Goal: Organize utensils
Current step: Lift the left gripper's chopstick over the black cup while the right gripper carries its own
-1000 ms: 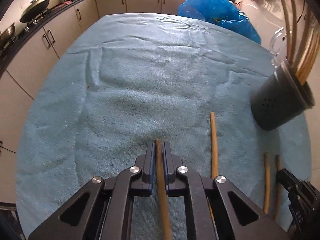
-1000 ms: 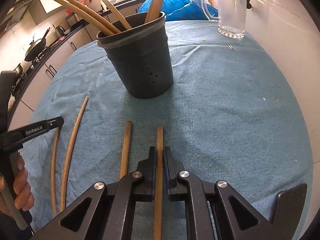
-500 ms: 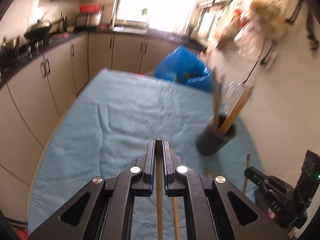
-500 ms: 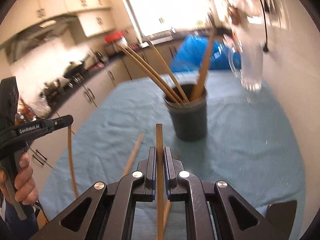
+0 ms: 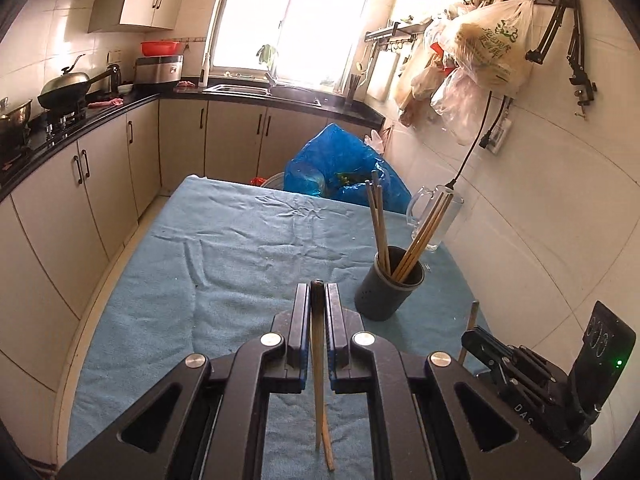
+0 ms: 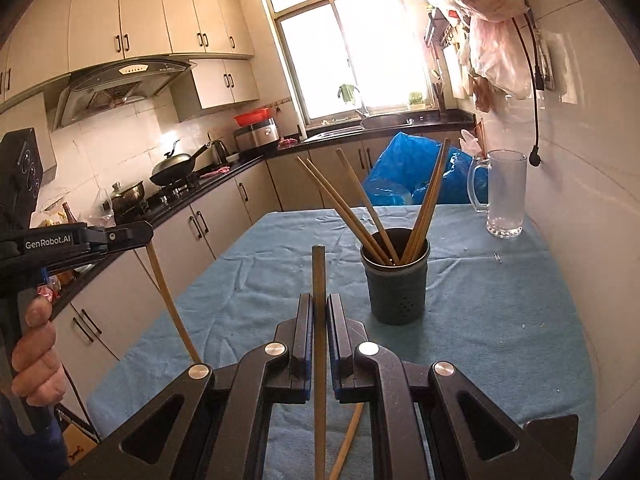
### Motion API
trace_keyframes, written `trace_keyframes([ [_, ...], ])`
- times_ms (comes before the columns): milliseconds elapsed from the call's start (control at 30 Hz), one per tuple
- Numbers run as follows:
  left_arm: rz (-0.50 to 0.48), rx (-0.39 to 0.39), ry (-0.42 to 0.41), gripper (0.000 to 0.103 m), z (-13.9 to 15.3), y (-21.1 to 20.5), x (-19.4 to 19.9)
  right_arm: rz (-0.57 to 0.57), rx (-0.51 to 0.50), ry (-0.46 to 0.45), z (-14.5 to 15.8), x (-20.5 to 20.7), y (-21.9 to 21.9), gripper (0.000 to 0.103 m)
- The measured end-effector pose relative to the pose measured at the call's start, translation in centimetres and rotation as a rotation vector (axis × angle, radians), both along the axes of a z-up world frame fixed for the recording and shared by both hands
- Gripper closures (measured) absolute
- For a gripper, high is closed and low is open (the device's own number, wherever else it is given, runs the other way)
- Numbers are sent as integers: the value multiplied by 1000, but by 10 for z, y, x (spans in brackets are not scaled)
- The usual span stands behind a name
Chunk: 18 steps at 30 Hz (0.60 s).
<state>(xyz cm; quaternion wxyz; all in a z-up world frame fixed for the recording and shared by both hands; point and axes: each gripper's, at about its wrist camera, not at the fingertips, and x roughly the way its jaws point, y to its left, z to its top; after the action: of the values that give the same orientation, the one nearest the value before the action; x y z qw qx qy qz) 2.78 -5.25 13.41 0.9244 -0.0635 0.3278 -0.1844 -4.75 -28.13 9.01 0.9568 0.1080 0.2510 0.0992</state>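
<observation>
White tiled wall [image 5: 532, 216], bright window [image 5: 296, 16], beige cabinets [image 5: 100, 184].

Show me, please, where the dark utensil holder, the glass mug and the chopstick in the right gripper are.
dark utensil holder [image 6: 396, 296]: right wrist view, front of its wall.
glass mug [image 6: 506, 192]: right wrist view, middle of its frosted body.
chopstick in the right gripper [image 6: 319, 272]: right wrist view, upper shaft above the pads.

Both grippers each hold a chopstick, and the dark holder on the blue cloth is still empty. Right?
Not quite: the dark holder already has several chopsticks standing in it, as the right wrist view shows. Left gripper and right gripper do each hold one.
</observation>
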Motion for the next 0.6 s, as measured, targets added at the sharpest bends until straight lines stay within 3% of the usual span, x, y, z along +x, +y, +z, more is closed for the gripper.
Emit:
trace_keyframes([
  [600,-19,-10,-35,97,16,-4,-11,-12,-4,-95,24,-16,-3,95],
])
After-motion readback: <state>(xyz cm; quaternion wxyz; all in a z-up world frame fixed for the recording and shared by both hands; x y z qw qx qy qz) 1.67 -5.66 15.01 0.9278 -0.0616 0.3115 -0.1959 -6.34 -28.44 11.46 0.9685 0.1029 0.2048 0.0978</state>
